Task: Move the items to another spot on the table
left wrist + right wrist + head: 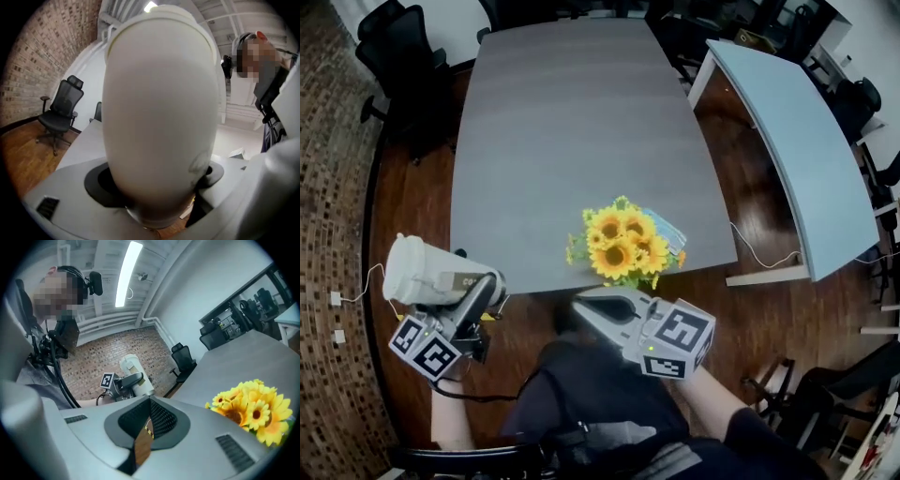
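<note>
A white lidded cup (422, 270) lies tilted on its side in the air, left of the grey table (572, 122) and off its near corner. My left gripper (461, 286) is shut on it; in the left gripper view the cup (159, 117) fills the space between the jaws. A bunch of yellow sunflowers (623, 246) stands at the table's near edge, with a light blue packet (667, 227) behind it. My right gripper (583, 306) hangs just below that edge, shut and empty. In the right gripper view (149, 422) the sunflowers (253, 411) are at the right and the cup (133, 371) is far off.
A light blue table (797, 141) stands to the right across a gap of wooden floor. Black office chairs (394, 37) are at the far left corner. Cables and a plug (337, 298) lie on the floor at left. The person's lap is below the grippers.
</note>
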Action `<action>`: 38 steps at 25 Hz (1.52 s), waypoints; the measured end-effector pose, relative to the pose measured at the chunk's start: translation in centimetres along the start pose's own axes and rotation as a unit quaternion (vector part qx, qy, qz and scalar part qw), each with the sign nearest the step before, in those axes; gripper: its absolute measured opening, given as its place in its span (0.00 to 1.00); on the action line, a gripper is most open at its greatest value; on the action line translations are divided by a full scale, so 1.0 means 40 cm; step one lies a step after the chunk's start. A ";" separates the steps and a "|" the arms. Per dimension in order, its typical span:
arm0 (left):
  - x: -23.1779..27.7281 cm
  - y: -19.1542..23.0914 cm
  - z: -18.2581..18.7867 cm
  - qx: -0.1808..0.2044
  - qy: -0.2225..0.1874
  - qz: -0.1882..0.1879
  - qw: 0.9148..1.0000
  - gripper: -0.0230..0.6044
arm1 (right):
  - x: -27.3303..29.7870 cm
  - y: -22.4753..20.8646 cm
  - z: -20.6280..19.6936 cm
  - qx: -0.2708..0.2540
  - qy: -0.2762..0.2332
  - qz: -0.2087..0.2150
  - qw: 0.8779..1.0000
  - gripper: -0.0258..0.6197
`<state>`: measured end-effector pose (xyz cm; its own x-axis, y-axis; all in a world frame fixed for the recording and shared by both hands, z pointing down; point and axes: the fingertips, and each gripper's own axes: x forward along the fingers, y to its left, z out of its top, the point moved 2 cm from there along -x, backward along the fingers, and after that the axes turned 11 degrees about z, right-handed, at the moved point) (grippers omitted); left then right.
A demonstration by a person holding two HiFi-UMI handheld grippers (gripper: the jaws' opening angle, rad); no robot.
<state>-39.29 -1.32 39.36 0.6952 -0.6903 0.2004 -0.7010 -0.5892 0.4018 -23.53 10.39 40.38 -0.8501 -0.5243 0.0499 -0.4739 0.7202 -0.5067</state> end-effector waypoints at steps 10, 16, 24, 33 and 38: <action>-0.169 -0.100 0.059 -0.069 -0.084 0.082 0.991 0.70 | -0.043 0.000 0.110 -0.048 0.007 0.104 0.993 0.01; -0.304 -0.123 0.087 -0.104 -0.141 0.094 0.980 0.70 | -0.021 0.020 0.169 -0.050 0.005 0.130 0.990 0.01; -0.428 -0.039 0.054 -0.113 -0.157 0.106 0.975 0.70 | 0.162 0.175 0.041 -0.061 0.079 0.173 0.980 0.01; -0.714 0.177 0.057 -0.118 -0.164 0.096 0.975 0.70 | 0.513 0.444 -0.108 -0.066 0.126 0.195 0.970 0.01; -0.888 0.298 0.079 -0.095 -0.160 0.125 0.975 0.70 | 0.706 0.601 -0.180 -0.106 0.156 0.237 0.953 0.01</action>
<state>-72.85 14.86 34.21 0.4002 -0.9157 0.0363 -0.7787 -0.3188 0.5404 -60.58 16.17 35.79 -0.9914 0.0206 0.1290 -0.0265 0.9353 -0.3529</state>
